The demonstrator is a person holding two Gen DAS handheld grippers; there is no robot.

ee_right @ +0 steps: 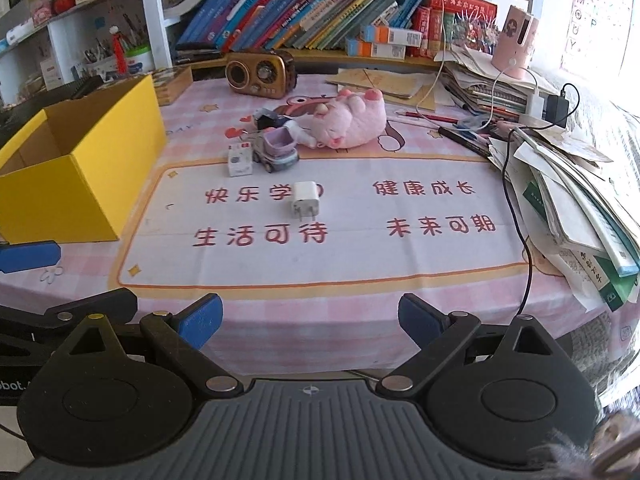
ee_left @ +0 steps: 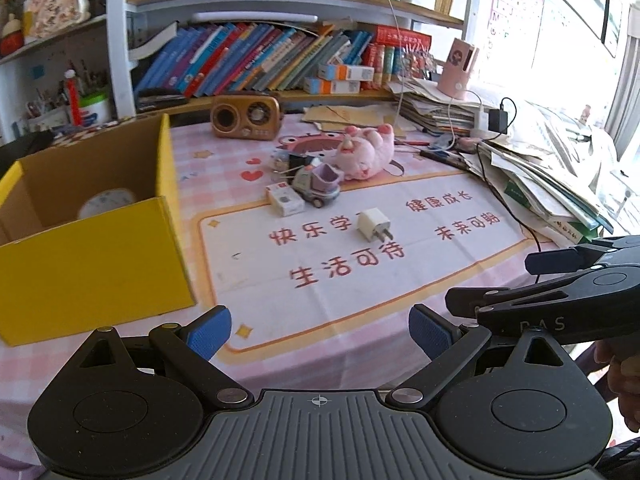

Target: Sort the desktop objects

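Note:
A white plug charger (ee_left: 374, 224) (ee_right: 306, 201) lies mid-mat. Behind it stand a small white box (ee_left: 284, 199) (ee_right: 240, 160), a grey toy truck (ee_left: 318, 186) (ee_right: 278, 150) and a pink plush pig (ee_left: 366, 152) (ee_right: 348, 122), with small dark items beside them. A yellow cardboard box (ee_left: 92, 264) (ee_right: 80, 184) sits at the left, with a round white thing (ee_left: 106, 202) inside. My left gripper (ee_left: 320, 334) is open and empty near the desk's front edge. My right gripper (ee_right: 310, 320) is open and empty, also at the front edge.
A brown retro radio (ee_left: 246, 117) (ee_right: 260, 73) stands at the back below a full bookshelf. Piles of papers and books (ee_left: 548, 184) (ee_right: 572, 208), a black cable (ee_right: 516, 200) and a pink holder (ee_right: 516, 42) crowd the right side.

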